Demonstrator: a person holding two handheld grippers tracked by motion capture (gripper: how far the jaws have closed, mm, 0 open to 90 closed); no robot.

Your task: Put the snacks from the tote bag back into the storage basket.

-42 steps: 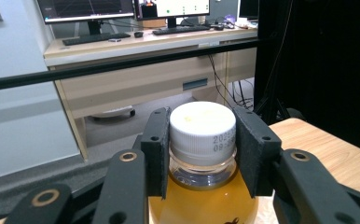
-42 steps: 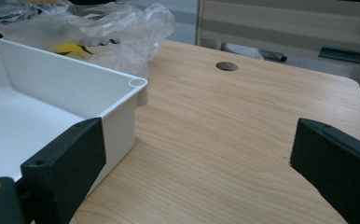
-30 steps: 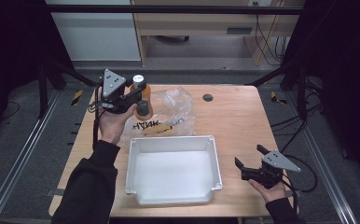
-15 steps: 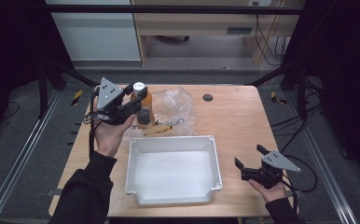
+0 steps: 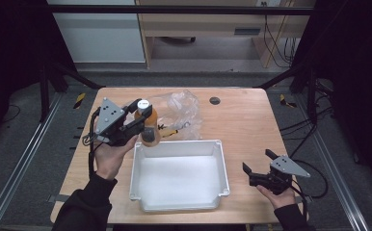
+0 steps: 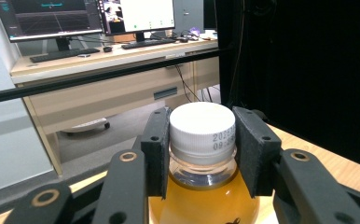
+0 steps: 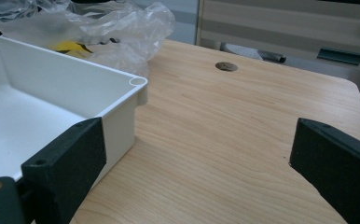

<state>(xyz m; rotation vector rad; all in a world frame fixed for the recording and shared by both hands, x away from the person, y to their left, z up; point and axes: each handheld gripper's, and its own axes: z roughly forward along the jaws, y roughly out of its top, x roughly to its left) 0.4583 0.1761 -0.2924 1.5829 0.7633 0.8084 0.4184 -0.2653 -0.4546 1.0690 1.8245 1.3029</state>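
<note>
My left gripper is shut on the white cap of a small bottle of amber liquid and holds it in the air at the far left corner of the white tray. In the left gripper view the two pads press on either side of the cap, with the amber bottle hanging below. My right gripper rests at the table's near right, jaws wide apart with nothing between them. In the right gripper view its jaws frame bare wood beside the tray's corner.
A crumpled clear plastic bag with a yellow item inside lies behind the tray; the same bag appears in the right gripper view. A dark round hole marks the table's far side. Bare wood lies right of the tray.
My left gripper has carried the bottle toward the near side and slightly right, from beside the bag to the tray's far left corner. The right gripper has stayed still.
</note>
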